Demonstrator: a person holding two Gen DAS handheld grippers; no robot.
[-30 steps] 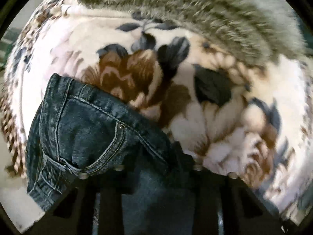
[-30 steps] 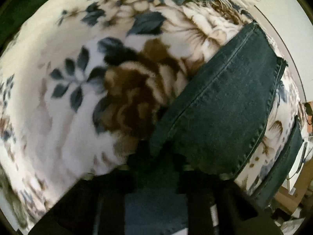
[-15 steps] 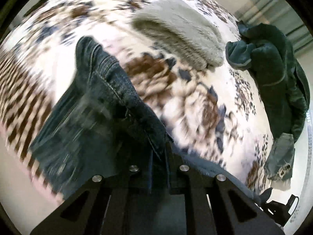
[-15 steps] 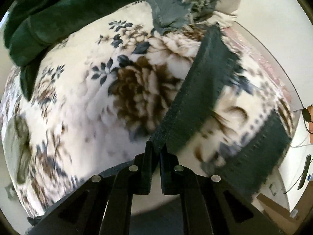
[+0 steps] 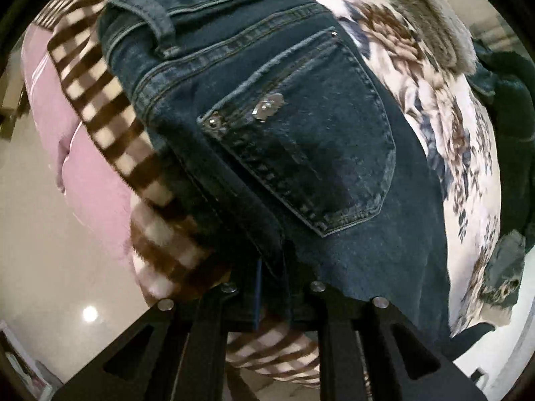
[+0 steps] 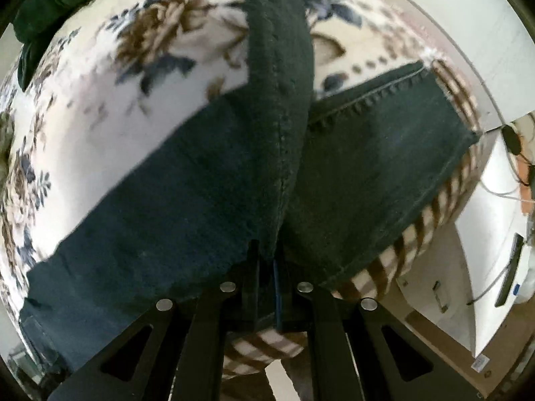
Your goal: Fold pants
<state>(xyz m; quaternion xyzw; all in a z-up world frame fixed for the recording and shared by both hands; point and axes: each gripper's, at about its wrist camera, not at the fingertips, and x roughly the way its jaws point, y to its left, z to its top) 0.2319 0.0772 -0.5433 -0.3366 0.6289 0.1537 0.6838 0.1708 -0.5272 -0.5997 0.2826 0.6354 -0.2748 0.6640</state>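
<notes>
Dark blue jeans (image 5: pixel 301 140) lie on a floral blanket. In the left wrist view I see the waistband, a belt loop and a back pocket with rivets. My left gripper (image 5: pixel 271 277) is shut on the jeans' side edge near the waist. In the right wrist view a jeans leg (image 6: pixel 277 100) rises as a fold from my right gripper (image 6: pixel 267 267), which is shut on the denim. Another leg section (image 6: pixel 384 153) lies flat to the right, over the blanket's checkered border.
The floral blanket (image 5: pixel 461 153) covers a bed with a brown checkered border (image 5: pixel 110 127) and a pink sheet (image 5: pixel 83 153) beneath. A grey fuzzy garment (image 5: pixel 418 23) and dark green clothes (image 5: pixel 511 107) lie farther back. The floor (image 5: pixel 50 250) lies below the bed edge.
Both grippers have carried the jeans toward the bed's edge. The waist and back pocket now lie spread out in front of the left gripper; the leg now drapes over another leg section.
</notes>
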